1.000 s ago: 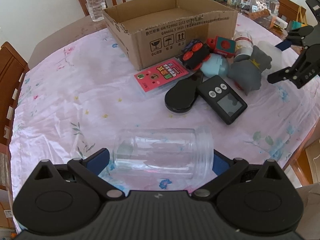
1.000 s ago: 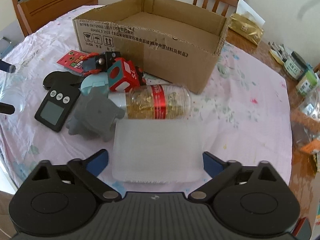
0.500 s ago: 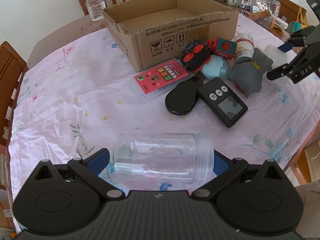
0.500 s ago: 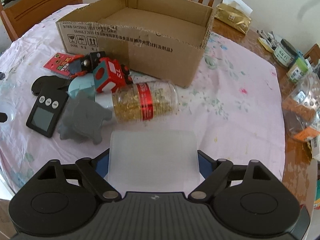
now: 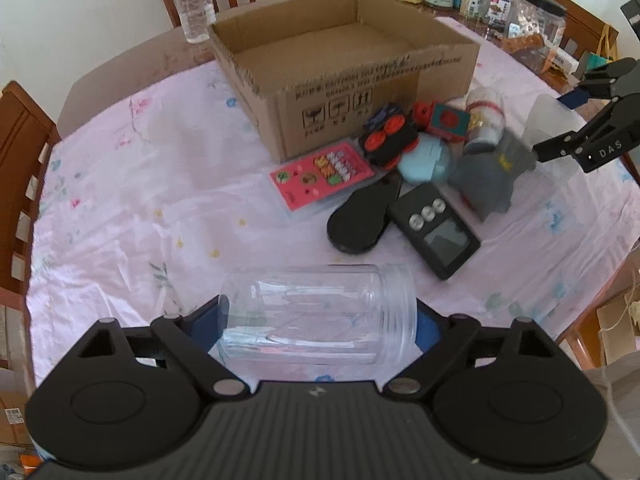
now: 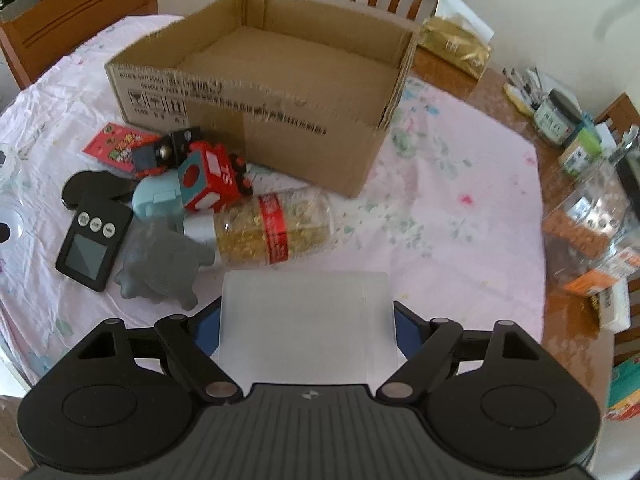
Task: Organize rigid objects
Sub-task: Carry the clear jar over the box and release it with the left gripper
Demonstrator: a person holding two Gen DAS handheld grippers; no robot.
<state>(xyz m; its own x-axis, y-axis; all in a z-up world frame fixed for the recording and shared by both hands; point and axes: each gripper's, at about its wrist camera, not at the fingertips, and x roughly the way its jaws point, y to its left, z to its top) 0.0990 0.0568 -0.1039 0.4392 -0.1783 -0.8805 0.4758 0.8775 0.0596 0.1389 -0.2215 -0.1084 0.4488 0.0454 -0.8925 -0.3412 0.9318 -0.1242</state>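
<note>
The cardboard box (image 6: 256, 92) has nothing in it yet. The toys lie just in front of it. The left gripper (image 5: 318, 320) has just been closing around a clear jar (image 5: 316, 316). The right gripper (image 6: 306, 320) has just been closing and squeezes a cloudy plastic tub (image 6: 306, 324), lifted near the box.

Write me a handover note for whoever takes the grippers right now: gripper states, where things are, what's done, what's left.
Left gripper: jaws have just been closing onto the clear jar, which lies on its side between them.
Right gripper: jaws have just closed onto the frosted plastic box.
Cardboard box: open, nothing visible inside.
On the tablecloth beside it: toy car, red cube, pink card, black timer, grey toy, gold-filled bottle.
Done: nothing boxed yet.
Left: probably put both held items, then the pile, into the cardboard box.
</note>
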